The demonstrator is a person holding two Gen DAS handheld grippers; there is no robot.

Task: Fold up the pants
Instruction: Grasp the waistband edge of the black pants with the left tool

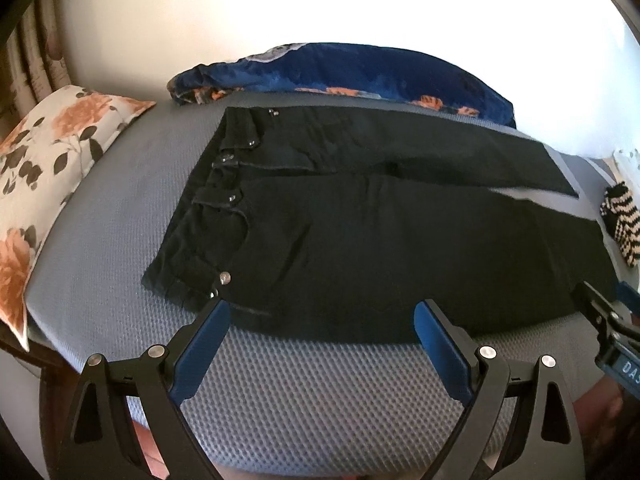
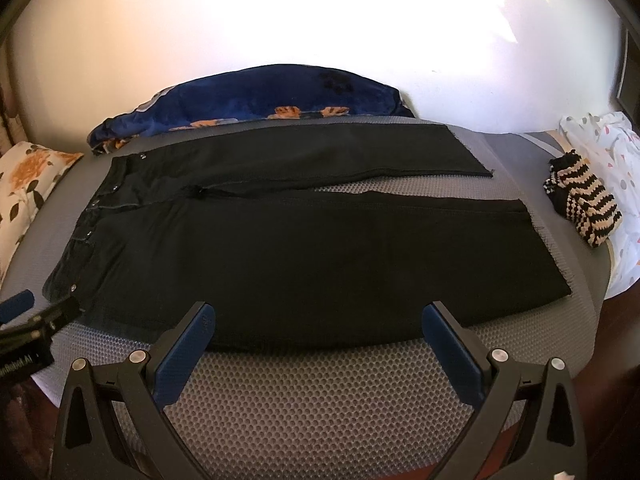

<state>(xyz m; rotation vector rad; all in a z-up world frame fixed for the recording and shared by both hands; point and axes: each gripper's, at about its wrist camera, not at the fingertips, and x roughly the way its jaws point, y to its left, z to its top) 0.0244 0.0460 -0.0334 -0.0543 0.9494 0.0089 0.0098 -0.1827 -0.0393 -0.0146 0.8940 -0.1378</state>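
The left tool (image 1: 322,320) and right tool (image 2: 318,320) hover with jaws spread wide, holding nothing, at the near edge of the black denim pants (image 2: 304,256), spread flat on the grey honeycomb-textured bed (image 2: 320,400); pinch that near leg's edge at waist and hem together, lifting evenly onto the far leg.

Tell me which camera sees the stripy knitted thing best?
The right wrist view. There the striped knit piece shows whole, lying on the bed beside the leg ends of the black pants. In the left wrist view it sits squeezed at the right edge, partly cut off and blurred.
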